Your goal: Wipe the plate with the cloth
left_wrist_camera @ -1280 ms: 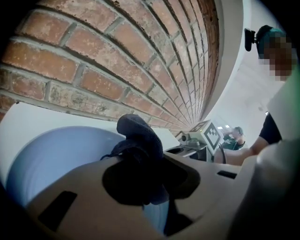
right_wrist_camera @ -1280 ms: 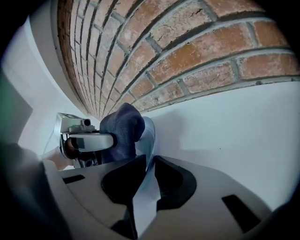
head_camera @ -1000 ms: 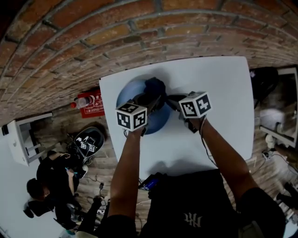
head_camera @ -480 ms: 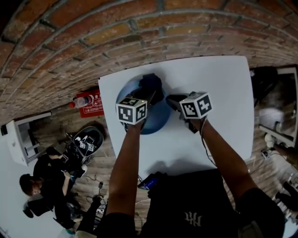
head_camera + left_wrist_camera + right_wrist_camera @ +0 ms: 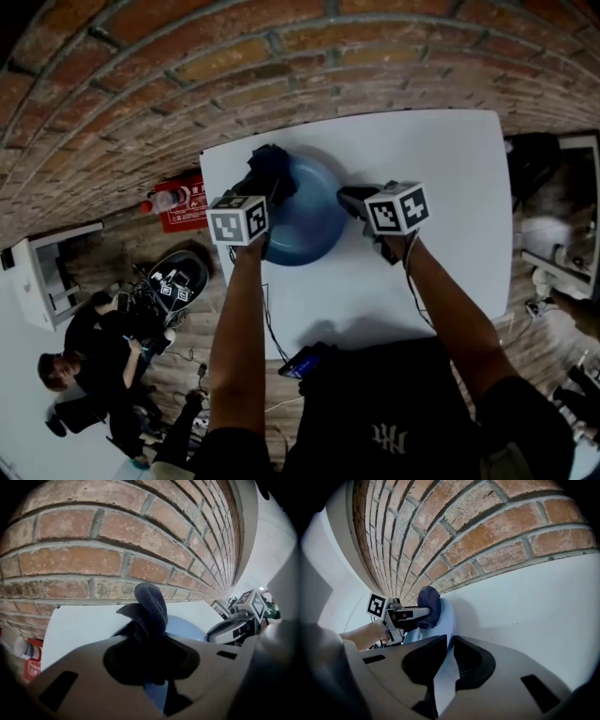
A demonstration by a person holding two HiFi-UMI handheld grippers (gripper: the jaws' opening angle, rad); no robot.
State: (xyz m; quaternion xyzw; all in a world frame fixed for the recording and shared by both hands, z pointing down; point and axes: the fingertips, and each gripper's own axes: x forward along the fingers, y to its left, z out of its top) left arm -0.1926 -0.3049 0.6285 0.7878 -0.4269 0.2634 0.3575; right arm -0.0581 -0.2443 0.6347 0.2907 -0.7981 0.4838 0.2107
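Blue round plate point(image 5: 314, 230) lies on the white square table point(image 5: 441, 178), toward the tabletop's ten o'clock corner in the head view, close to the red brick wall point(image 5: 187, 66). At the plate's three o'clock rim, the right gripper point(image 5: 446, 646) is clenched on the edge, which runs thin between its jaws. At the plate's ten o'clock rim, the left gripper point(image 5: 150, 644) grasps a dark navy bunched cloth point(image 5: 150, 606), whose folds stick up past the jaws over the rim.

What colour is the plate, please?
The plate is light blue, clearest in the head view.
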